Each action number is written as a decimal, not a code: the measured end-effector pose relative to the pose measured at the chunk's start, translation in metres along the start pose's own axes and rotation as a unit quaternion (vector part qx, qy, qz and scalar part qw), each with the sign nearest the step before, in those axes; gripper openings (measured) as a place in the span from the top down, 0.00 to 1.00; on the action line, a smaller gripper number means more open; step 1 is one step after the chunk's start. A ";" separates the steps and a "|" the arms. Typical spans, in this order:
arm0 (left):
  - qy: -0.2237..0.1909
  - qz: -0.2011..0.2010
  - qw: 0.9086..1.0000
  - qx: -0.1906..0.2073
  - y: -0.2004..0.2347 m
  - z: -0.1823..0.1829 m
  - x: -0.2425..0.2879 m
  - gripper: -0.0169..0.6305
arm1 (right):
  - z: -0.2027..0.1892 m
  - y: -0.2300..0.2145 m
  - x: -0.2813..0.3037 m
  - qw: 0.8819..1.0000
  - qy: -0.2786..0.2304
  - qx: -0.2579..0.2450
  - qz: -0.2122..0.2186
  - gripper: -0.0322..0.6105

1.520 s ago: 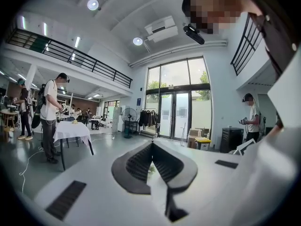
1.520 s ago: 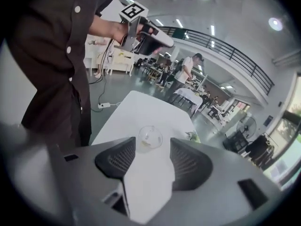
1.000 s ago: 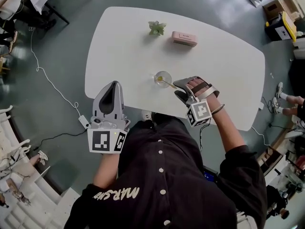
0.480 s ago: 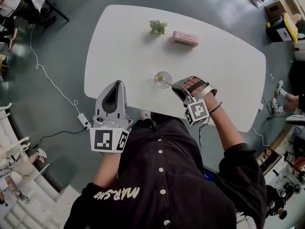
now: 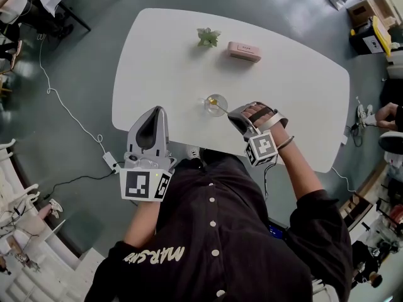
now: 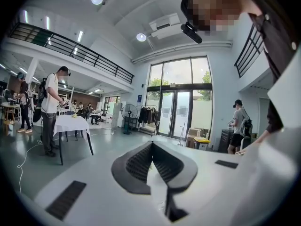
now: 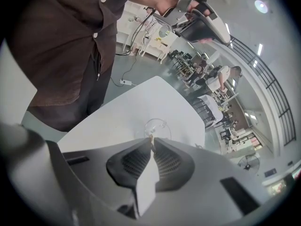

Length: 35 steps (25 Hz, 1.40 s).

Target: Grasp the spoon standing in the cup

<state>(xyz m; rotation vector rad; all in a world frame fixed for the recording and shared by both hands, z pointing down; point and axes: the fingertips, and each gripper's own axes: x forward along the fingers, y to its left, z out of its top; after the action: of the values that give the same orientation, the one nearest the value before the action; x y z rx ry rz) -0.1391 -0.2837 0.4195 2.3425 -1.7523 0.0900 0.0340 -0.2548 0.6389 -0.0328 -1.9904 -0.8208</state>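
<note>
Spoon [image 5: 220, 108] handle pinched btwn closing right tongs [image 7: 152, 140]

The right tongs are held low over the tabletop [image 5: 296, 74], w/ the jaws closing and almost together. The thin top end of the spoon handle is caught btwn the pad tips. The spoon is leaned in a clear cup [image 5: 215, 104], which is stood on the tabletop just ahead of the right tongs' tips. The bowl end is kept inside the cup and the handle is slanted back toward the tongs. The cup itself is not touched by the pads.

The left tongs [image 6: 151, 144] are held by the near edge of the tabletop, to the left of the right tongs and well apart from the cup. Their jaws are brought together at the tips w/ nothing btwn them, and they are pointed out across the hall.

Well beyond the right tongs, toward the far side of the tabletop, a pink case [image 5: 244, 50] and a small green plant [image 5: 207, 36] are set near each other, both well apart from the cup.
</note>
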 end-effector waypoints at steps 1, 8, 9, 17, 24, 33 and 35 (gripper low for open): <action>-0.001 -0.001 1.000 0.002 0.000 0.000 -0.001 0.96 | 0.000 0.000 0.000 1.000 0.001 0.007 -0.002 0.91; -0.011 -0.018 1.000 0.008 -0.005 0.005 -0.002 0.96 | 0.006 -0.007 -0.017 0.997 -0.005 0.075 -0.015 0.92; -0.013 -0.023 1.000 0.011 -0.007 0.007 -0.002 0.96 | 0.007 -0.008 -0.020 0.996 -0.007 0.088 -0.017 0.93; -0.026 -0.050 0.998 0.022 -0.018 0.018 -0.002 0.96 | 0.015 -0.017 -0.042 0.980 -0.025 0.194 -0.040 0.93; -0.039 -0.061 0.997 0.027 -0.019 0.026 -0.003 0.96 | 0.025 -0.036 -0.068 0.945 -0.074 0.309 -0.073 0.93; -0.063 -0.064 0.995 0.034 -0.017 0.040 -0.004 0.96 | 0.030 -0.084 -0.118 0.869 -0.143 0.443 -0.168 0.93; -0.072 -0.064 0.995 0.037 -0.017 0.047 -0.004 0.96 | 0.030 -0.094 -0.130 0.847 -0.162 0.470 -0.188 0.93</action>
<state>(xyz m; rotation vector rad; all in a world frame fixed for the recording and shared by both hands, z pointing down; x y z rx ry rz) -0.1281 -0.2849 0.3703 2.5679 -1.6810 -0.0345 0.0504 -0.2723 0.4778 0.8618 -2.5713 0.0317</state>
